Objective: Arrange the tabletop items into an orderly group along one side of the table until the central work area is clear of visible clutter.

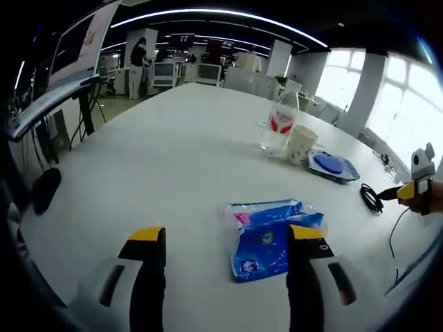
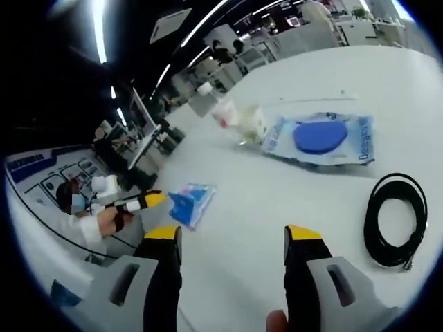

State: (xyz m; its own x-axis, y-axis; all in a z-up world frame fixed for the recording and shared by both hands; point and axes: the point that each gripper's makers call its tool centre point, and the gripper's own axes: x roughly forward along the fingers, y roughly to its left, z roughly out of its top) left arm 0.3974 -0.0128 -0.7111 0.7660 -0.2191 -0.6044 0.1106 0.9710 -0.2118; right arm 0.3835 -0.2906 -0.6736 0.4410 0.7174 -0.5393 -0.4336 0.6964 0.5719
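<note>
Blue packet (image 1: 271,236) flat; coiled black cable (image 2: 394,219) apart

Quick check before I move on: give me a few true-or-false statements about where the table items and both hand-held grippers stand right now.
1. The left hand-held gripper is open and holds nothing. True.
2. The blue packet is clamped in the right hand-held gripper. False: it lies loose on the table; that gripper is open and empty.
3. The black cable lies coiled. True.
4. The paper cup stands far from the clear bottle. False: they stand side by side.
</note>
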